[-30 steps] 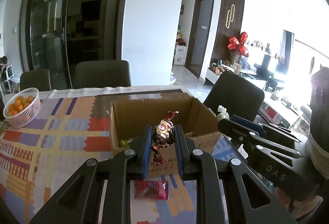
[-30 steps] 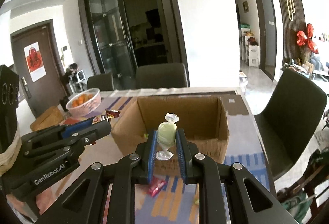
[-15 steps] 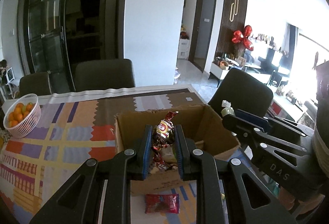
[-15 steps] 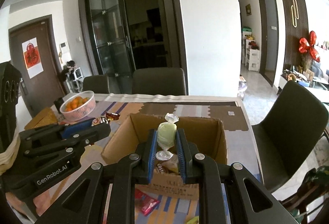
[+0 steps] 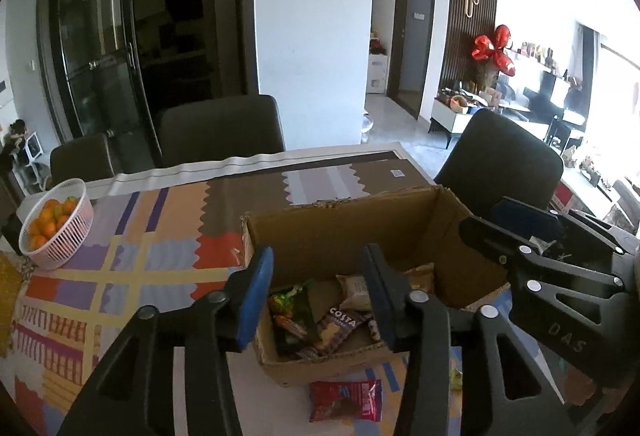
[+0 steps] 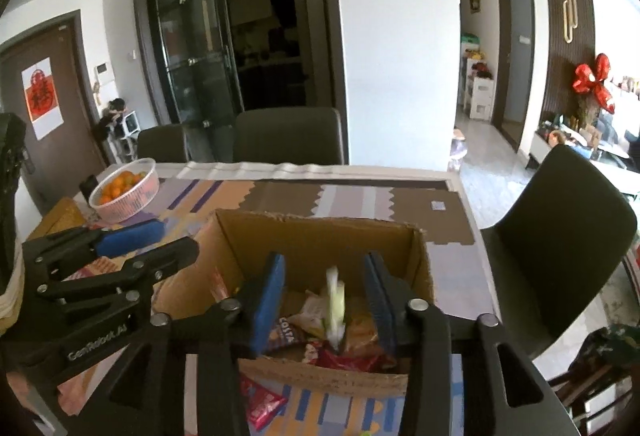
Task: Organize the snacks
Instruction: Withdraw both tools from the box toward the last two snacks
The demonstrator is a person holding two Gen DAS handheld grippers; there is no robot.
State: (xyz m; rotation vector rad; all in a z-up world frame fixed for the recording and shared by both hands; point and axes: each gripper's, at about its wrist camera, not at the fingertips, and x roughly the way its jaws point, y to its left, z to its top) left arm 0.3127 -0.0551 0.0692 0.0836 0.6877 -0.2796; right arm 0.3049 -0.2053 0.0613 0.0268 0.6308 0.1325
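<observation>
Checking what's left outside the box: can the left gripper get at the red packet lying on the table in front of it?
Probably yes. The red packet lies uncovered on the table just short of the cardboard box, and the left gripper, jaws opening and empty, hangs right above it.

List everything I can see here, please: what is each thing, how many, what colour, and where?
cardboard box: one, brown, open-topped, on the table in front of both tools
snack packets: several, mixed colours, one reading COSTA, inside the box
pale green candy: one, blurred, apart from the right tool's pads, above the box's snacks
red packet: one, on the tablecloth just in front of the box
basket of oranges: one, white basket, far left of the table
tablecloth: one, multicoloured patchwork
chairs: three, dark, around the table
red foil balloon: one, by the slatted wall
left tool: black with blue pads, jaws opening, nothing between them
right tool: black with blue pads, jaws opening
</observation>
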